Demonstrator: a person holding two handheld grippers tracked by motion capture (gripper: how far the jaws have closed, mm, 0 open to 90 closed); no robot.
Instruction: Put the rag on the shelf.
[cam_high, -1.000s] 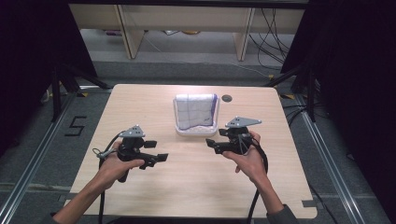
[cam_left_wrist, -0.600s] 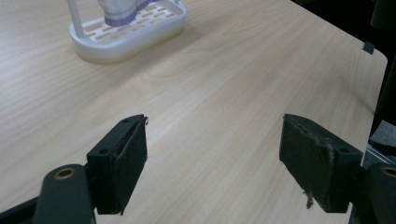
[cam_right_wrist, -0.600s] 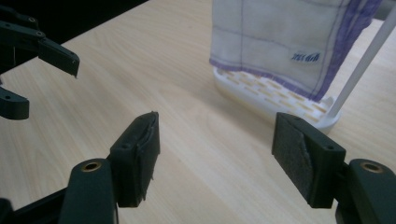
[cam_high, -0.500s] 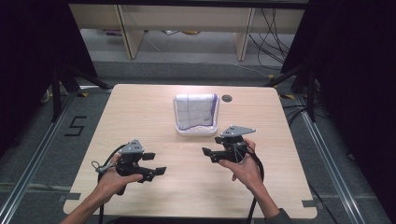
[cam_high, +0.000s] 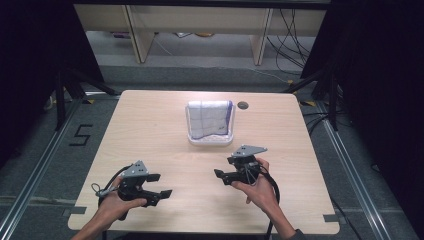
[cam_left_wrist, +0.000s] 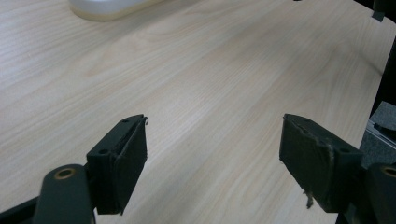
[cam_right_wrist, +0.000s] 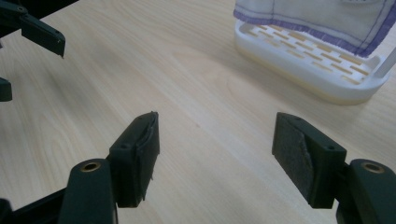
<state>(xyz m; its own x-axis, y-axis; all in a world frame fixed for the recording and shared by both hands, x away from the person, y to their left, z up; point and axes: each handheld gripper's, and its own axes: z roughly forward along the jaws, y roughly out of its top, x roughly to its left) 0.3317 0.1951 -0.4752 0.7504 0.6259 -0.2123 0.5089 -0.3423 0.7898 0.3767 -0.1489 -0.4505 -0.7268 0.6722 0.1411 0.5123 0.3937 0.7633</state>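
A white cloth with purple grid lines hangs folded in a white slatted rack at the back middle of the wooden table. In the right gripper view the cloth drapes over the rack at the upper right. My left gripper is held low near the front left, open, with bare wood between its jaws. My right gripper is in front of the rack, open and holding nothing. Its jaws point left toward the left gripper.
A dark round cable hole sits in the tabletop just right of the rack. The rack's base shows at the top of the left gripper view. Black frame legs and cables stand on the floor beyond the table. The table's right edge is close to the left gripper's right jaw.
Both hands have come down and back toward the table's near edge, away from the rack. The jaws of both stay apart. The cloth and rack have not moved.
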